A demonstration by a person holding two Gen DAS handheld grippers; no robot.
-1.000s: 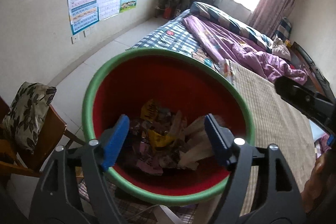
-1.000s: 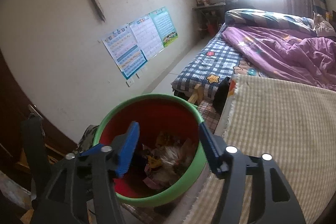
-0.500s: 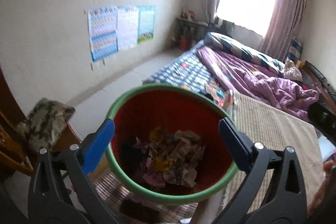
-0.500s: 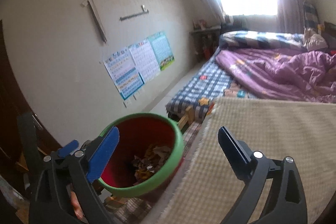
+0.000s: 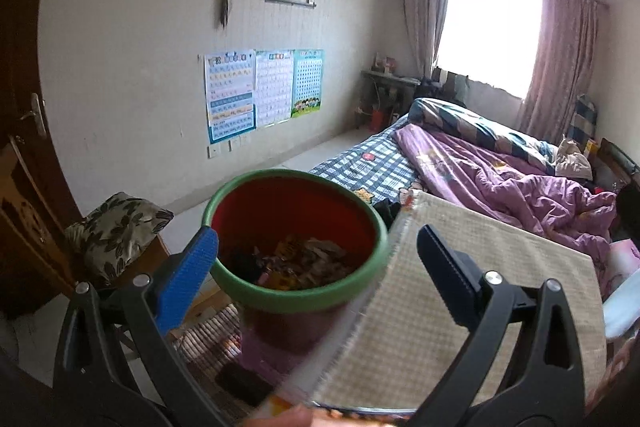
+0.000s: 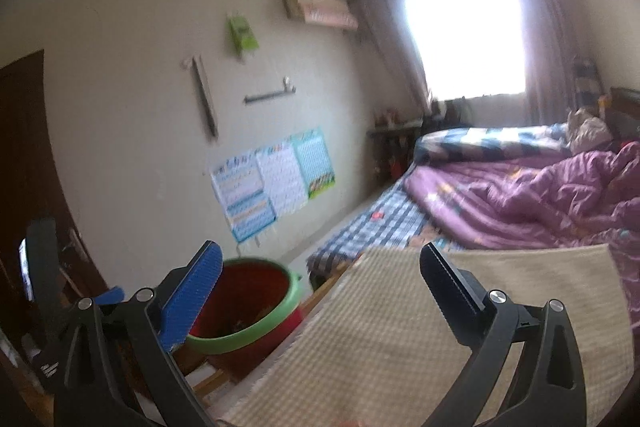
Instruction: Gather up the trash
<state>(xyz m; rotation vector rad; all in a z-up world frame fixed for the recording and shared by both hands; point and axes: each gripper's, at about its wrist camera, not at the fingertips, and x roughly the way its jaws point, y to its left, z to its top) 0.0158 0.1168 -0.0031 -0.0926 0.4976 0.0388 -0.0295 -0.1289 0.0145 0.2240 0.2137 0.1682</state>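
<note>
Both sets of jaws stood wide apart and held nothing. The left gripper (image 5: 316, 259) hung above and just short of the trash bin (image 5: 296, 291), a red bucket with a green rim, standing beside the edge of a beige checked mat (image 5: 472, 291). The right gripper (image 6: 320, 279) was over the same mat (image 6: 400, 339), with the bin (image 6: 248, 307) low to its left and well apart from its fingers.

The trash (image 5: 296, 263) lay loose inside the bin: crumpled paper and coloured wrappers, yellow and pink among them. No piece was visible on the mat in either view; the right view was blurred, so small scraps could not be ruled out.

Judged by appearance, such pieces would be light, soft and easily crushed, with wrappers likely to slip between flat pads. A hold across a raised fold or crumpled ridge would seem safest, pinched firmly. The bin itself looked rigid; its rim would offer the best purchase if it had to be shifted.
</note>
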